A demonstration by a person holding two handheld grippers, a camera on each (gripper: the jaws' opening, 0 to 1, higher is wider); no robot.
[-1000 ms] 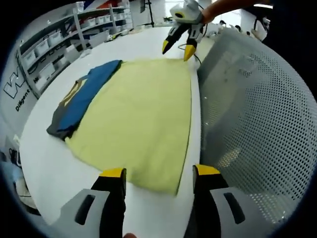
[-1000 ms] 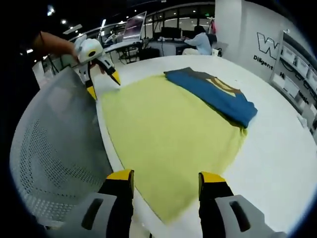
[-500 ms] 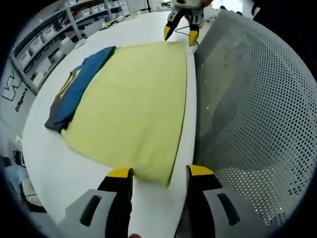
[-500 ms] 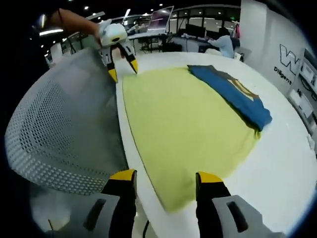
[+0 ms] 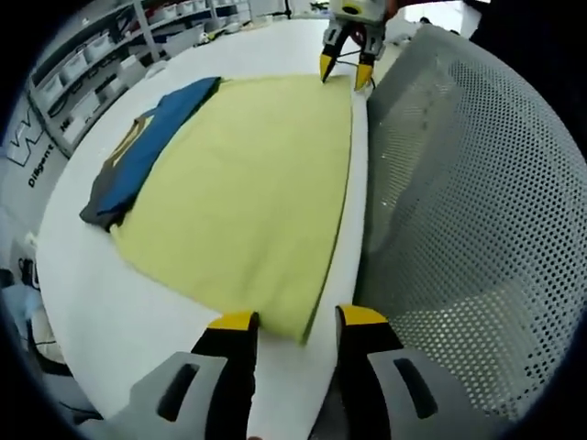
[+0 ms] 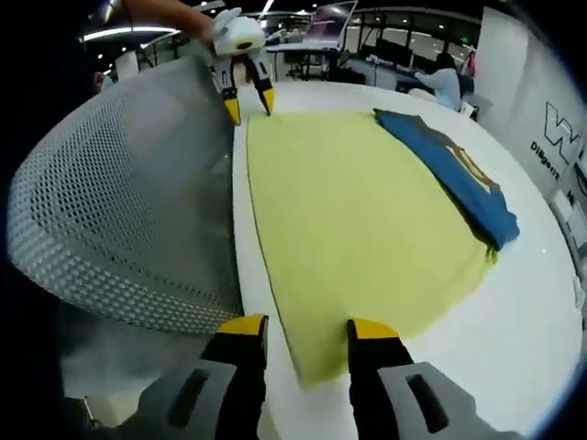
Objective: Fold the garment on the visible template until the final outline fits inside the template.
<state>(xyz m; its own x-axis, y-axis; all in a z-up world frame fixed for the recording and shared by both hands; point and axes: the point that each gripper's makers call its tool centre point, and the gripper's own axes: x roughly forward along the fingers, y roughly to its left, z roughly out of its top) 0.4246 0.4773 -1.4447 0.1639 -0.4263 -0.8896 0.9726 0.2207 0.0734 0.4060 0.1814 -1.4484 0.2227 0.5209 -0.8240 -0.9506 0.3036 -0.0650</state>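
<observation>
**A:** How far along are you, judging by the table?

**B:** Early, I'd say. The yellow cloth [image 5: 248, 192] lies spread flat over the middle of the white table [image 5: 83, 302], with one edge running along the side nearest the mesh chair back [image 5: 477, 211]. No fold shows in it yet. Whether it is the garment or the template, you cannot tell from here; it has no sleeves or collar that show.

**A:** And the blue piece?

**B:** The folded blue shirt [image 6: 459, 174] sits along the far edge of the yellow cloth, touching it and seemingly lapping onto it. It is already in a narrow bundle with a yellow printed mark on top and a grey layer beneath. If that is your garment, most of the folding is done, and what remains is moving it fully inside the outline.

**A:** Where are my grippers?

**B:** Your left gripper [image 5: 292, 323] has its jaws parted, one on each side of a near corner of the yellow cloth, not clenched on it. Your right gripper [image 6: 300, 328] stands the same way at the opposite corner of that same chair-side edge: jaws apart, gripping nothing.

**A:** How does the cloth look?

**B:** Smooth, thin, pale yellow, with a darker edge line along the chair side. It lies without wrinkles.
</observation>
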